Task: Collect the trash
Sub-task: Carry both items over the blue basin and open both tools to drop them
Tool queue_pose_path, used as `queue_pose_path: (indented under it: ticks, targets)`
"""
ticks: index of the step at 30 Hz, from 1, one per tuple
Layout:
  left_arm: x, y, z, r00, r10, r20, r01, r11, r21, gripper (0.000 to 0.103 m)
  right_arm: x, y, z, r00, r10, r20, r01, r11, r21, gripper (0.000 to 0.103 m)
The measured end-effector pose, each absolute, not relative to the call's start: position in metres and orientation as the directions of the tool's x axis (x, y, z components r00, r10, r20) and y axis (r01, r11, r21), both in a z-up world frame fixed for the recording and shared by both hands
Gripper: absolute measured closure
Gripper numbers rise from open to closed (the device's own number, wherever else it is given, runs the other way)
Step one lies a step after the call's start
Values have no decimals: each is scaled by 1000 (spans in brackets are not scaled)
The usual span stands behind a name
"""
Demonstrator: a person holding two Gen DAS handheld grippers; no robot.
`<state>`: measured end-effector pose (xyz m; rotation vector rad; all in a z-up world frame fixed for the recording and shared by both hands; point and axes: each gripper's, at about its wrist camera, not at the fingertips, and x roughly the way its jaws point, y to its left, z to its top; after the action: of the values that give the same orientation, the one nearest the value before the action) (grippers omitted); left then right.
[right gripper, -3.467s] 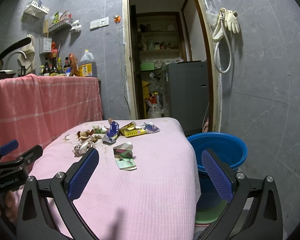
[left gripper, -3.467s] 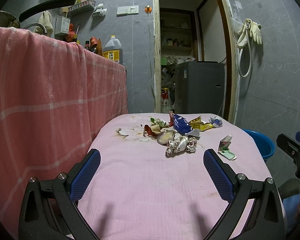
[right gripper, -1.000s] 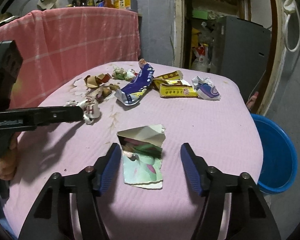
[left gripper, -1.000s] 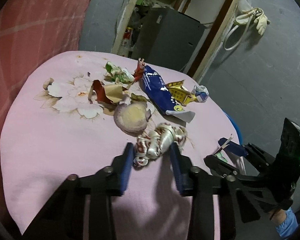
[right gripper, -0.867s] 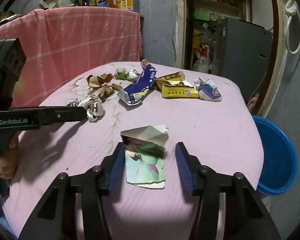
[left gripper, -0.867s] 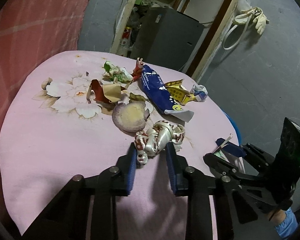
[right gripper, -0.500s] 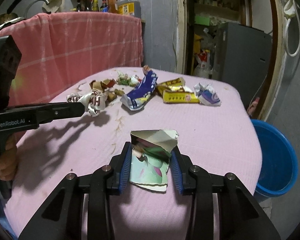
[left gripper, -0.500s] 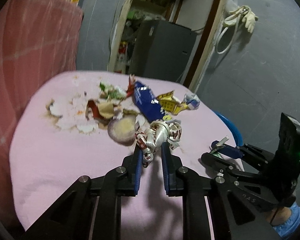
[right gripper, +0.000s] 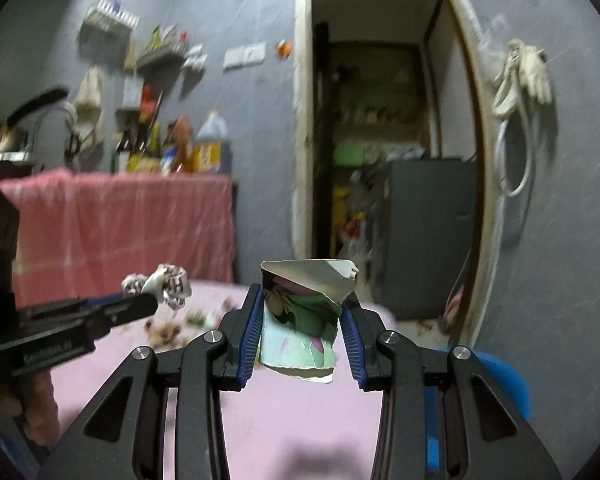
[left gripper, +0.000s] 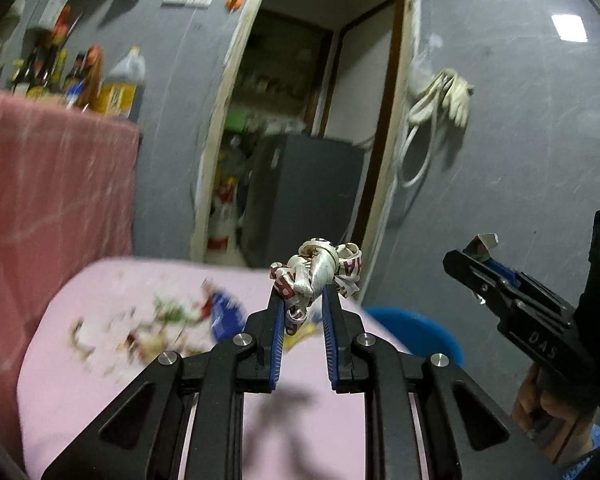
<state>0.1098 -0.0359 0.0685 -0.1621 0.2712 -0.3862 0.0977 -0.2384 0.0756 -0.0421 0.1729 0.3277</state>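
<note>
Legible text, left wrist view: letters "DAS" on the black body of the right hand-held gripper (left gripper: 471, 270). Red letters on the crumpled white wrapper (left gripper: 315, 273), partial only; an "A" and an "R" can be made out.

Right wrist view: lettering on the left hand-held gripper (right gripper: 140, 305) body, blurred, unreadable.
</note>
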Motion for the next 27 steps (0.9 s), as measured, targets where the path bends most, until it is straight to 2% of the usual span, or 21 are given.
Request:
queue_pose_path:
  ticks: [5, 12, 19, 23, 27]
  targets:
    - [135, -69, 88, 889, -427, -165, 394, 897, -200, 88, 114, -270, 100, 962, 255, -102, -256, 967, 4, 68]
    - [180, -119, 92, 854, -492, -169, 453, 863, -222, 88, 141, -323, 102, 984, 148, -98, -144, 988, 49, 68]
    - [227, -171, 76, 774, -561, -295, 503, 826, -252, 88, 165, -375, 64, 977, 55, -205, -33, 993, 110, 68]
    - [261, -202, 54, 690, -581, -433, 511, 814, -277, 88, 176, -393, 42, 962, 38, -272, -2, 991, 133, 68]
    - [286, -222, 31, 620, -576, -532, 499, 813, -300, 88, 186, -408, 22, 943, 36, -330, 18, 987, 160, 67]
